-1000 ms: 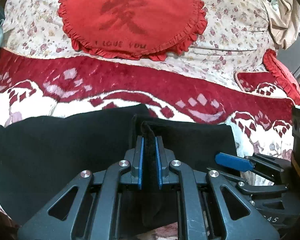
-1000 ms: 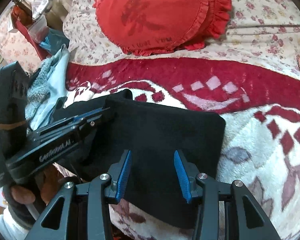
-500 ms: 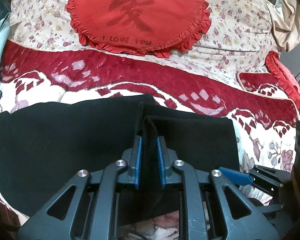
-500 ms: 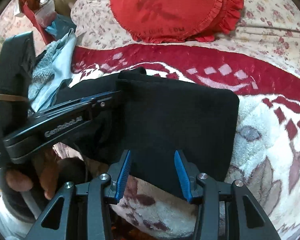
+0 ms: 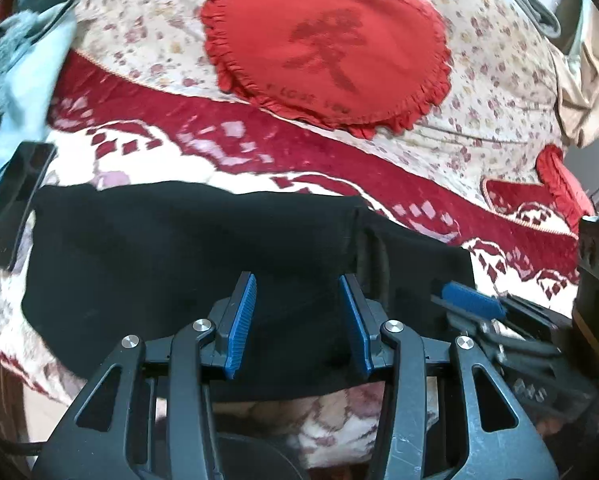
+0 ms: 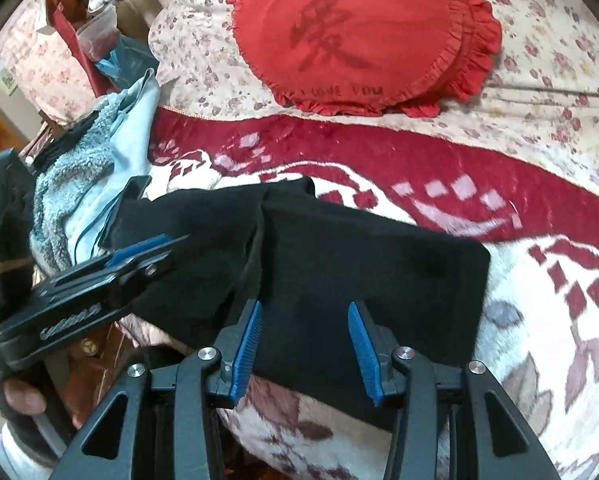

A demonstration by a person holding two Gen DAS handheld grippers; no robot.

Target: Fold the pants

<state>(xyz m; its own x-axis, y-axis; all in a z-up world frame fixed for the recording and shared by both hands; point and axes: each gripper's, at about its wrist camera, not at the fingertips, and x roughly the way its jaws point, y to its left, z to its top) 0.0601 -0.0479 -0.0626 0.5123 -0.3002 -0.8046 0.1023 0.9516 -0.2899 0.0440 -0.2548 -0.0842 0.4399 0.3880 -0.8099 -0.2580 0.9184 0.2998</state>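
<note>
Between the blue-padded fingers of the left gripper (image 5: 301, 316) nothing is pinched now: half a second ago they were clamped on a raised ridge of black cloth, and now they stand spread apart over the flat fabric, so the fold has been let go. Alongside it, the right gripper (image 6: 305, 342) is likewise parted, as before, poised over the near edge of the black fleece pants (image 6: 363, 264), which lie folded into a thick rectangle with an unfolded part trailing off to the left. Beneath the pants is the red-and-white patterned plush blanket (image 6: 547, 320), and farther back lies the red heart-shaped frilled cushion (image 5: 331, 40). Releasing suggests one fold is set; the trailing part likely needs another.
</note>
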